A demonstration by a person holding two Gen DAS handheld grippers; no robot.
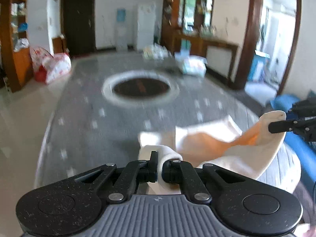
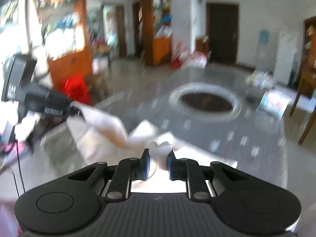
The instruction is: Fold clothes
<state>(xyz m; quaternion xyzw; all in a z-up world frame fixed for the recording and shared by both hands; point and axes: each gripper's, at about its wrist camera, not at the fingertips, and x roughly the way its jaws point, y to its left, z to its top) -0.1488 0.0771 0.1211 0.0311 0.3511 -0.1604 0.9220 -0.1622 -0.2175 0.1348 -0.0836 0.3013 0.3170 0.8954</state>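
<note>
- A white garment (image 1: 207,138), with a peach-orange patch showing on one face, hangs slack between the two tools above the near end of the desk (image 1: 94,118); part of it lies on the grey cloth further in, part is lifted clear.
- The left tongs (image 1: 160,165) are closed on a rolled white edge of the garment, the cloth bunched between the black pads and trailing down beneath them.
- The right tongs (image 2: 158,163) pinch another white fold, which bulges up between the blue-edged pads; the gap is narrow, filled with cloth.
- From the left camera, the right tongs come in at the right edge, holding a raised corner of the garment; from there the cloth sags back towards the left tongs.
- From the right camera, the left tongs show at the far left as a dark blurred shape with white lettering, cloth stretching from them.
- The desk is covered in grey cloth dotted with pale marks, and has a dark round inset (image 1: 140,87) ringed in white near its middle.
- On the desk's far side lie pale packets (image 1: 192,64), too blurred to tell what they are.
- Beyond stand a dark door (image 1: 79,21), a white cabinet (image 1: 145,25) and wooden shelving (image 1: 189,11), with red and white bags (image 1: 52,66) on the floor.
- Both views are smeared with blur.
</note>
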